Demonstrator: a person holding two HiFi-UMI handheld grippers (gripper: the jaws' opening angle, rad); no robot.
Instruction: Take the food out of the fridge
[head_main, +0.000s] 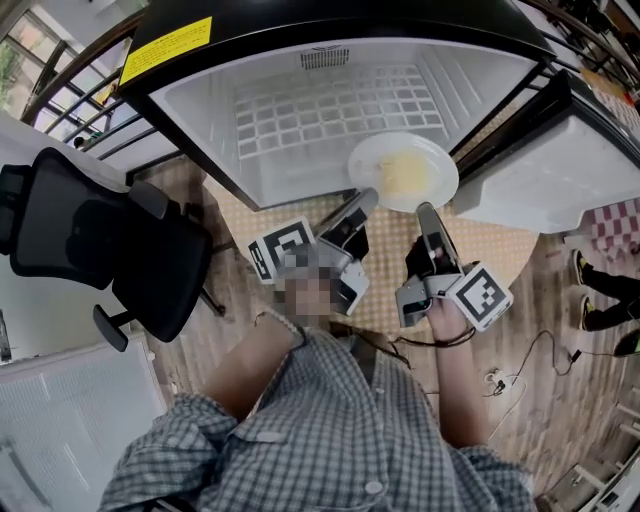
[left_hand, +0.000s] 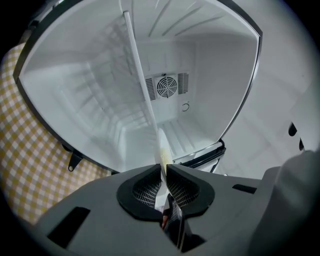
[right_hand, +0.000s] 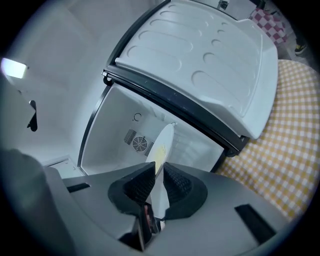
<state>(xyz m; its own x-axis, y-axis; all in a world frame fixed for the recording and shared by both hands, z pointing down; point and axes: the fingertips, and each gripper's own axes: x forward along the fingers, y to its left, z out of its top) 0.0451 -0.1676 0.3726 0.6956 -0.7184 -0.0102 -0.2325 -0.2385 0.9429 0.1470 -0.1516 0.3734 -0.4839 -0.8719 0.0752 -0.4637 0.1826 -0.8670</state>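
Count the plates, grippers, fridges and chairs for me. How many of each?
plate: 1
grippers: 2 (left gripper, right gripper)
fridge: 1
chair: 1
Total: 5

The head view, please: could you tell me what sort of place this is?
Probably an office or lab room rather than a kitchen: a black office chair stands beside the open fridge, and cables trail over the wood floor.

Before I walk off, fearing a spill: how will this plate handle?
Likely stiff: the plate lies flat though left tongs and right tongs pinch only its rim. Probably slippery, being smooth. Its food may slide if tilted.
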